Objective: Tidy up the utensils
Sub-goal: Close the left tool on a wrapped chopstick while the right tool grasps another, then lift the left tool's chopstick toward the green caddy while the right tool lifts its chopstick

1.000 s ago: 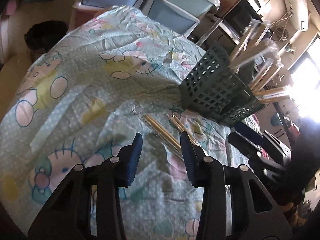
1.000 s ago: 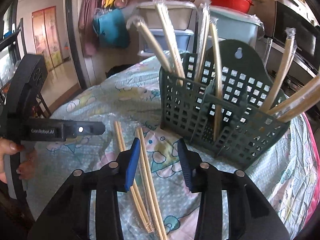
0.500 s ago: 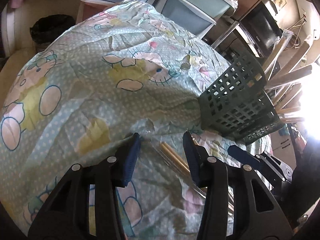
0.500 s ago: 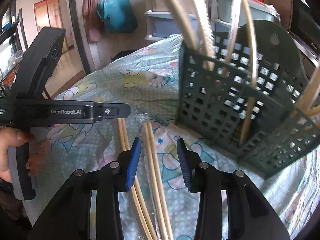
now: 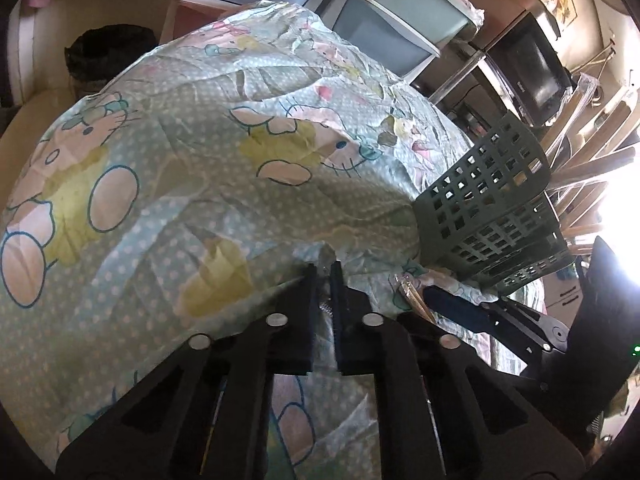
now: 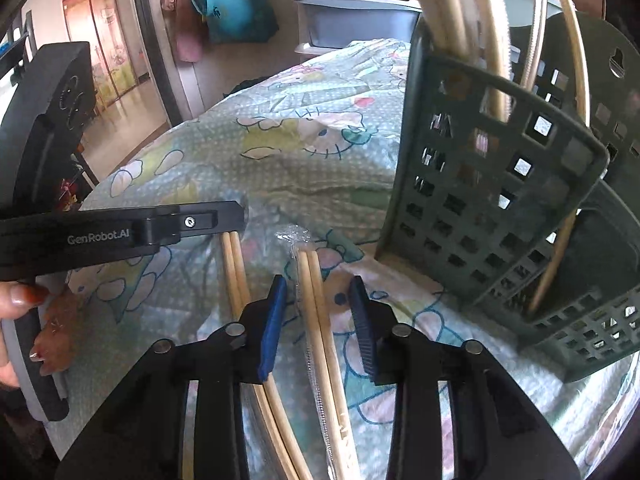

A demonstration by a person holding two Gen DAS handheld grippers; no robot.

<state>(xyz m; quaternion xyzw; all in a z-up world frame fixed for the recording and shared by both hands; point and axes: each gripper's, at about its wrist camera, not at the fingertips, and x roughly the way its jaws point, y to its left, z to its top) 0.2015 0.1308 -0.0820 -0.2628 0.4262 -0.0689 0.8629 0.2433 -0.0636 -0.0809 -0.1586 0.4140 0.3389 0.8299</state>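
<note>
Both claws are down on the cartoon-print cloth [image 6: 304, 168] now: my left gripper [image 5: 323, 270] has just snapped closed, its jaws nearly touching, with the crinkled clear end of a wrapper pinched between the tips, so I read it as clenched on the left pair of wrapped chopsticks [image 6: 234, 264] that runs back under it in the right wrist view. My right gripper [image 6: 318, 294] has been narrowing too, but its blue pads [image 6: 272, 320] stand off either side of the right pair of wrapped chopsticks [image 6: 316, 300] and do not press it, so that claw is released with the pair lying between its jaws on the cloth. The green utensil basket [image 6: 500, 184] sits just beside, to the right, already bristling with wrapped sticks. I judge this the pick-up step for the last two loose pairs. Next I would close the right jaws squarely on their pair, then lift both clear of the cloth, tip them upright and feed them into the basket without snagging the wrappers on its grid or knocking the sticks already leaning there.
</note>
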